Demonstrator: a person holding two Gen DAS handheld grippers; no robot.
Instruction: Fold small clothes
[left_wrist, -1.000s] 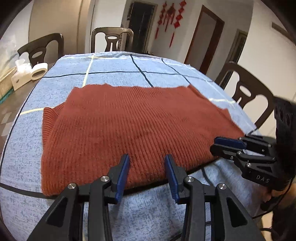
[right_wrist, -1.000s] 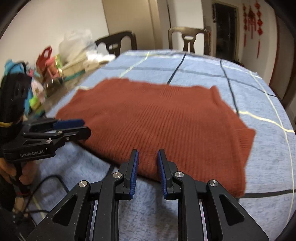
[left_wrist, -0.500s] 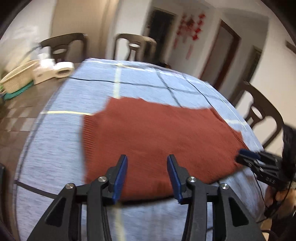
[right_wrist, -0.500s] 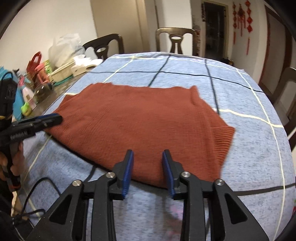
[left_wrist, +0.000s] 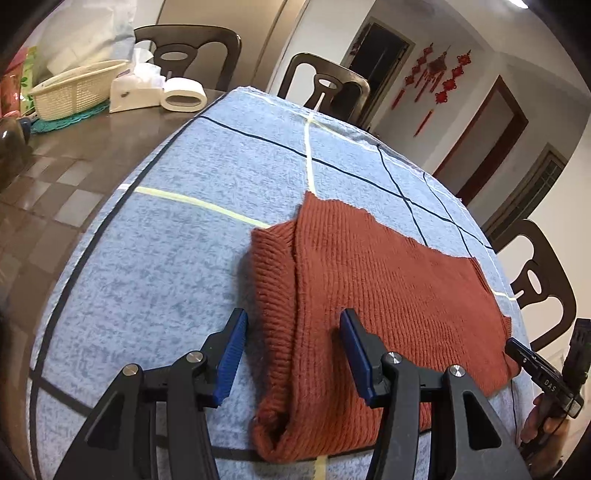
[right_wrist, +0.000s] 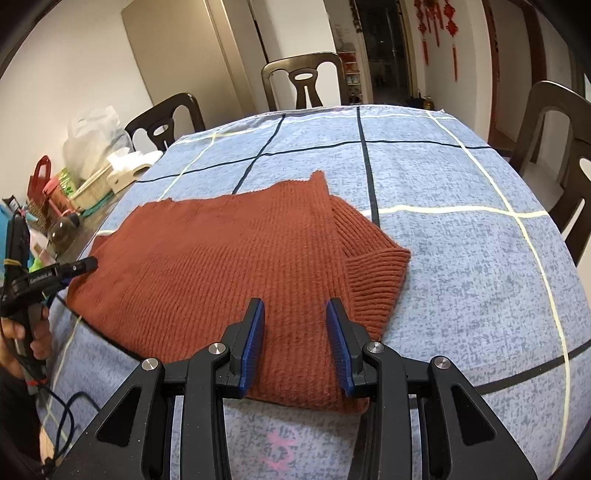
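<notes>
Both claws have swung out to the sweater's ends — left claw and right claw gaping, empty — so the next fold looks about to start.

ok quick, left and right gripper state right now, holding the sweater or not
Left gripper: open, holding nothing, poised over the left end of the rust sweater.
Right gripper: open, holding nothing, over the sweater's near right part.

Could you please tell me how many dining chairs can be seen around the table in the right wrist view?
3. One dark wooden chair is at the far left corner, one at the far end, and one on the right side. Others may sit outside the frame.
</notes>
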